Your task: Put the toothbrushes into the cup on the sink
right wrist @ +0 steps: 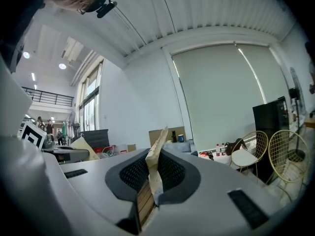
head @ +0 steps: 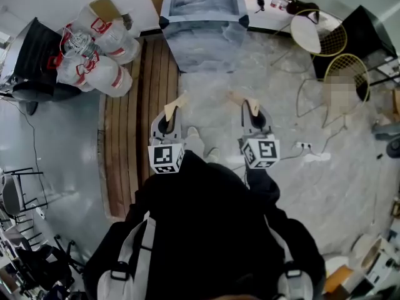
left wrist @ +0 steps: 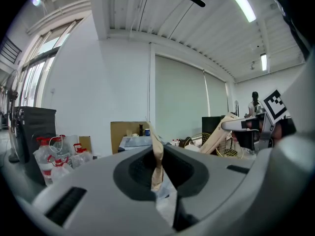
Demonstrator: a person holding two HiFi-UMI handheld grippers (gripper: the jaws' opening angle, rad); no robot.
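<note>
No toothbrush shows in any view. The grey sink unit (head: 203, 17) stands on the floor straight ahead, a few steps away. A small blue cup (left wrist: 147, 132) stands on top of it, also visible in the right gripper view (right wrist: 181, 138). My left gripper (head: 178, 102) and right gripper (head: 240, 100) are held side by side at waist height, both pointing towards the sink. The tan-taped tips of each pair are pressed together with nothing between them, as the left gripper (left wrist: 156, 154) and right gripper (right wrist: 158, 146) views show.
A heap of large plastic bottles (head: 94, 55) lies at the left beside a black cabinet (head: 31, 61). A wooden plank strip (head: 134, 124) runs along the floor. Two gold wire chairs (head: 322, 33) stand at the right. A white power strip (head: 309, 152) lies on the floor.
</note>
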